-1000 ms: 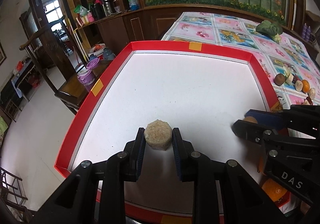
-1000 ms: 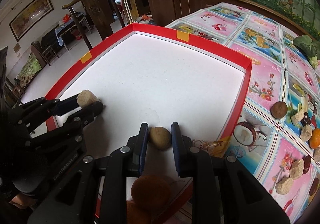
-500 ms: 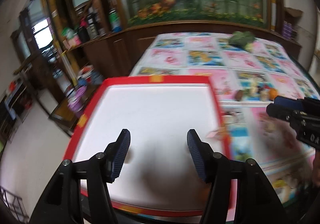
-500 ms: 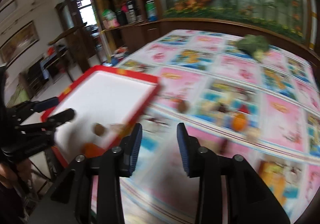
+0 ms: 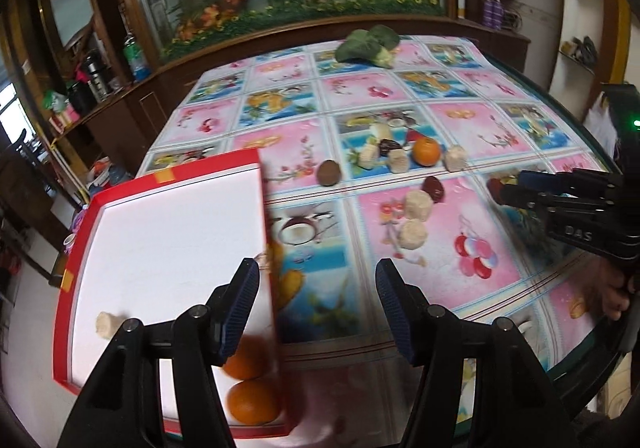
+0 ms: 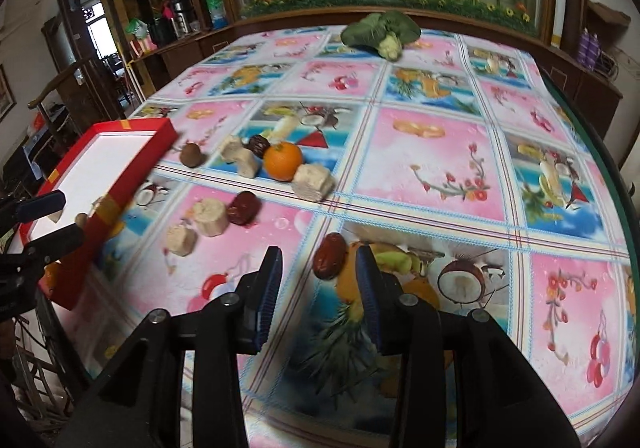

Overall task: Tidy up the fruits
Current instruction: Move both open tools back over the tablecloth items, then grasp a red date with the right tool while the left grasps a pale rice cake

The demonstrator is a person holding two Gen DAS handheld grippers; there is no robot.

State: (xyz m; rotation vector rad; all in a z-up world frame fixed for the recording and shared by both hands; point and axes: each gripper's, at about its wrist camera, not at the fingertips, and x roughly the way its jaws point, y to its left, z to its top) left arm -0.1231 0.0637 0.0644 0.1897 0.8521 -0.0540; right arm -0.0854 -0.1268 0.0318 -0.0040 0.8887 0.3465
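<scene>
Now the right gripper (image 6: 319, 284), jaws apart, frames a date (image 6: 329, 256) at twelve o'clock, probably to grab it. The left gripper (image 5: 316, 306) hangs open and empty beside the tray (image 5: 262, 184).

Your red-rimmed tray (image 5: 176, 176) with its white floor sits at the table's left edge and holds a pale chunk (image 5: 107, 324) near its left wall and two oranges (image 5: 252, 400) in its near right corner, one just behind the other. Out on the tablecloth you have a loose cluster: a brown round fruit (image 6: 190, 155) nearest the tray, an orange (image 6: 282, 161), several pale beige chunks (image 6: 209, 217) and a dark red date (image 6: 243, 208) touching one of them. Another red date (image 6: 329, 261) lies apart, nearer you, on its side.
</scene>
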